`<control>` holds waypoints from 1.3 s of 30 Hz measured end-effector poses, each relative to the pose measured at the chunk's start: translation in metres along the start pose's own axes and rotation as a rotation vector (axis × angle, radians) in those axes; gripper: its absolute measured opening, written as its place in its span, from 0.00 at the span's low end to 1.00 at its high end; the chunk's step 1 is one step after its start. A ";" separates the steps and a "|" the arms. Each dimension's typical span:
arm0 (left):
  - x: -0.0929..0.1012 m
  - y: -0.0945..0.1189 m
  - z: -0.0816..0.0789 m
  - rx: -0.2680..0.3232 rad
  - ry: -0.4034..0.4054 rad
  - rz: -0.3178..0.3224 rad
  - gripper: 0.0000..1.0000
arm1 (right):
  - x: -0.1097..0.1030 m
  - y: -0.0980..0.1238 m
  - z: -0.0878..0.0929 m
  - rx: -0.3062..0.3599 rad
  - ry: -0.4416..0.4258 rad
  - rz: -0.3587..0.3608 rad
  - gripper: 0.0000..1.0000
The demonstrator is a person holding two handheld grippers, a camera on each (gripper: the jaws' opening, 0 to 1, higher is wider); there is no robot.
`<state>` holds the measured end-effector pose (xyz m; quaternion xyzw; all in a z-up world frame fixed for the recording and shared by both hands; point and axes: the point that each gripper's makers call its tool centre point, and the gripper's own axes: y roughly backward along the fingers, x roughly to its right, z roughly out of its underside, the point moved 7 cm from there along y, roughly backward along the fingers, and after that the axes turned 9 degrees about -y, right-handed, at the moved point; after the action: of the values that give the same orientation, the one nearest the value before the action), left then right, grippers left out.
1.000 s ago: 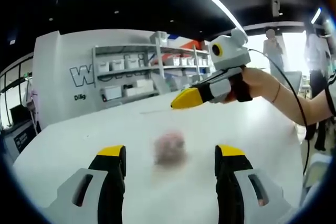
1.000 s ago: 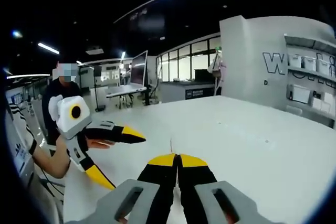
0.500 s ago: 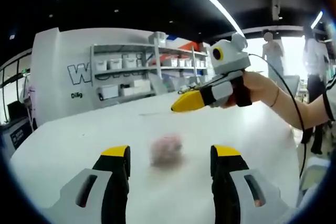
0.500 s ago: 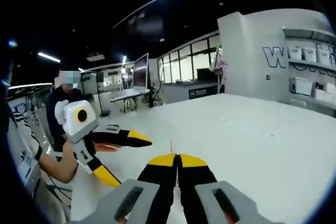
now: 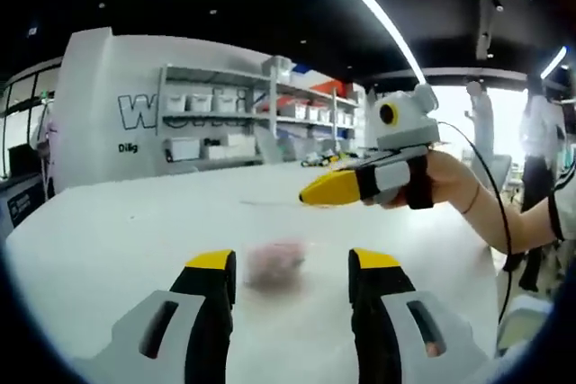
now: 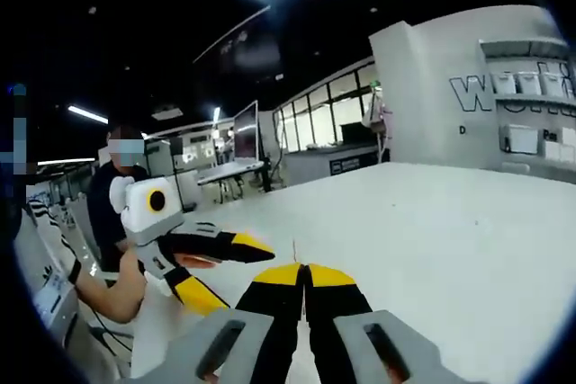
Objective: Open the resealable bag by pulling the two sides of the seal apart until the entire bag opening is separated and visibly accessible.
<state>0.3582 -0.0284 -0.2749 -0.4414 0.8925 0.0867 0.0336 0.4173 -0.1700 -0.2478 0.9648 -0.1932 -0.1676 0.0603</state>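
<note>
Hovering above the white bench (image 5: 108,249), the left gripper (image 5: 290,267) has its yellow-tipped jaws standing apart, and a blurred pinkish lump (image 5: 274,263) sits between them toward 12 o'clock; whether that is the bag cannot be told. In the left gripper view the right gripper (image 5: 310,195) comes in from 3 o'clock, held in a hand (image 5: 445,182), its yellow tips pressed together and pointing toward 9 o'clock. In the right gripper view those jaws meet tip to tip, with a thin dark line (image 6: 293,251) rising from between them; whether they pinch anything cannot be told. At 9 o'clock there the left gripper shows with its jaws spread. White shelves (image 5: 229,123) stand at 11 o'clock behind the bench.
</note>
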 end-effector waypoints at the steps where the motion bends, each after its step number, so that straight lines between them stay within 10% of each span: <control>1: 0.000 0.000 0.000 0.000 0.005 0.002 0.50 | -0.001 0.000 0.001 0.001 -0.001 -0.003 0.00; 18: 0.000 -0.001 -0.002 0.017 0.025 -0.003 0.47 | -0.003 0.000 0.008 0.019 -0.031 -0.027 0.00; 31: -0.003 -0.004 0.000 0.065 0.310 0.063 0.41 | -0.004 0.000 0.015 0.020 -0.052 -0.047 0.00; 39: -0.004 -0.006 0.003 0.067 0.353 0.075 0.37 | -0.008 0.000 0.017 0.017 -0.053 -0.058 0.00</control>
<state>0.3656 -0.0285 -0.2782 -0.4148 0.9028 -0.0206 -0.1122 0.4047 -0.1675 -0.2618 0.9657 -0.1680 -0.1932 0.0422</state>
